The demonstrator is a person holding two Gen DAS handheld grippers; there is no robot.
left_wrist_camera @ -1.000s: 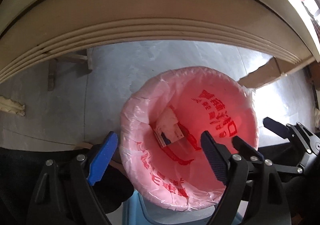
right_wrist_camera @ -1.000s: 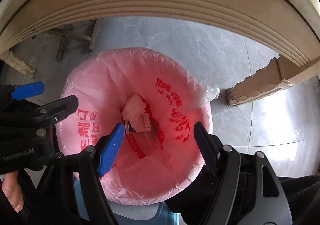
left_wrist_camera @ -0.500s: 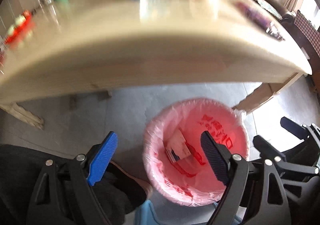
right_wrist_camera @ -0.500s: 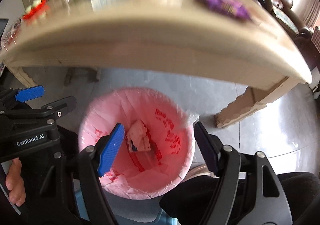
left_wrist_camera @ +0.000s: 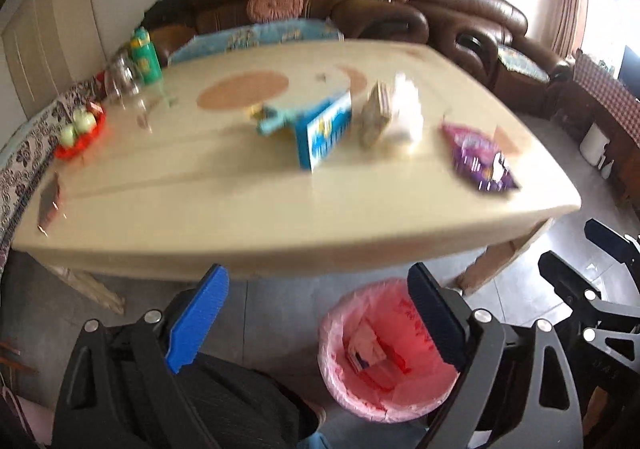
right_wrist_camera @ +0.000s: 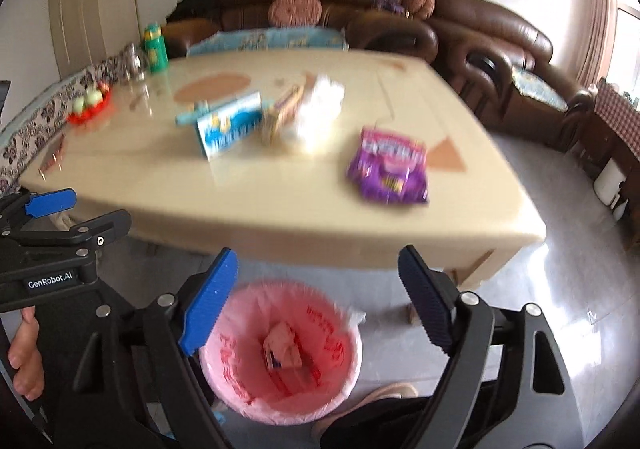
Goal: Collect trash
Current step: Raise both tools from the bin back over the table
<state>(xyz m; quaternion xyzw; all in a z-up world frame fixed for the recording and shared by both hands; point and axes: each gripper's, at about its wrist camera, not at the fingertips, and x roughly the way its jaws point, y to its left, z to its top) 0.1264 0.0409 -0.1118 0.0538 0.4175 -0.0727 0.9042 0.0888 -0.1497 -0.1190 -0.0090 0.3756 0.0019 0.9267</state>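
A bin with a pink liner (left_wrist_camera: 394, 389) (right_wrist_camera: 240, 385) stands on the floor below the table's near edge, with a small carton and paper inside. On the beige table (left_wrist_camera: 240, 201) (right_wrist_camera: 280, 209) lie a purple snack bag (left_wrist_camera: 478, 157) (right_wrist_camera: 388, 167), a blue-and-white carton (left_wrist_camera: 324, 133) (right_wrist_camera: 228, 127), a tan pack (left_wrist_camera: 374, 115) (right_wrist_camera: 280, 115) and crumpled white tissue (left_wrist_camera: 406, 113) (right_wrist_camera: 320, 109). My left gripper (left_wrist_camera: 320, 313) is open and empty above the bin. My right gripper (right_wrist_camera: 320, 301) is open and empty, also above the bin.
A green bottle (left_wrist_camera: 146, 55) (right_wrist_camera: 156, 47), a glass jar (left_wrist_camera: 122, 79) and a red dish with green fruit (left_wrist_camera: 80, 129) (right_wrist_camera: 90, 105) stand at the table's far left. Brown leather sofas (left_wrist_camera: 460, 17) (right_wrist_camera: 480, 33) stand behind. Grey floor lies to the right.
Both grippers have risen and tilted up from looking down into the bin under the table edge, so the tabletop and its trash now show. Both stayed open and empty.
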